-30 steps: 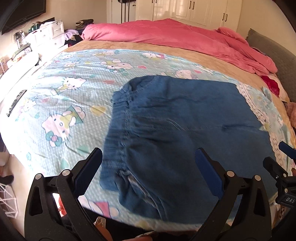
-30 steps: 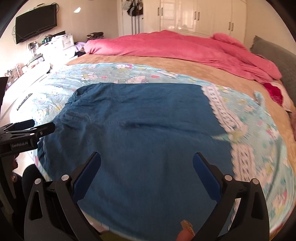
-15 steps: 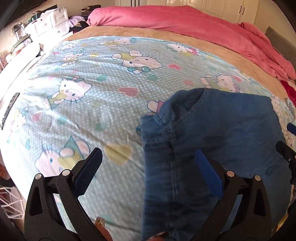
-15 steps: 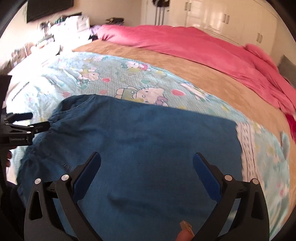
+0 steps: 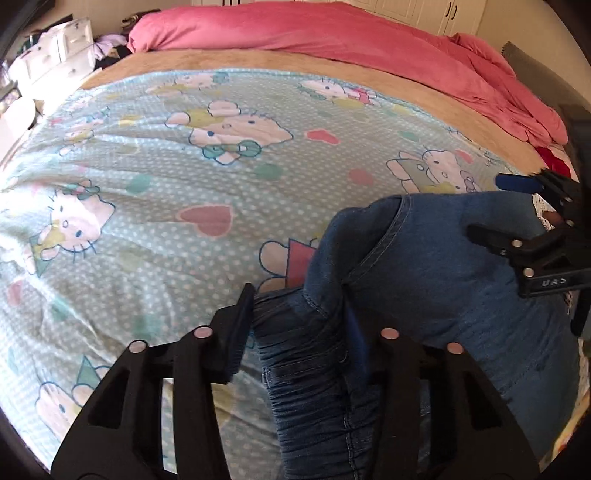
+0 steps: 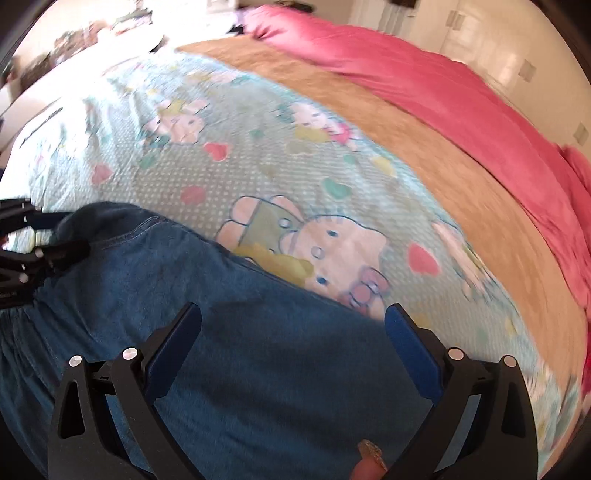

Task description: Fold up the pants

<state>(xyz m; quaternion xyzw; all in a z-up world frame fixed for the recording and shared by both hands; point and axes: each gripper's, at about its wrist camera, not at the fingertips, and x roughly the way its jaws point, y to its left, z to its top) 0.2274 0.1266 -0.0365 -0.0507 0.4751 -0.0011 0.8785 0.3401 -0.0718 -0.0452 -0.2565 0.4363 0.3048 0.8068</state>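
Blue denim pants [image 5: 436,280] lie on the cartoon-cat bedsheet [image 5: 184,177], elastic waistband nearest in the left wrist view. My left gripper [image 5: 299,314] is closing on the gathered waistband corner, and denim fills the gap from pad to pad. My right gripper [image 6: 293,314] hangs open over the flat denim [image 6: 258,369] near its far edge, with nothing pinched between its blue pads [image 6: 410,347]. From the left wrist view the right gripper [image 5: 506,210] shows at the right, above the pants. The left gripper [image 6: 40,236] appears at the left edge of the right wrist view.
A pink duvet [image 5: 332,33] is heaped along the far side of the bed, with a tan blanket [image 6: 406,122] strip before it. White drawers [image 5: 55,55] and clutter stand beyond the bed's left end. A fingertip [image 6: 369,470] shows at the bottom of the right wrist view.
The left gripper slid to the waistband corner and dropped onto it, and its jaws narrowed from wide open around the denim. The right gripper swept across the pants toward their far edge and rolled.
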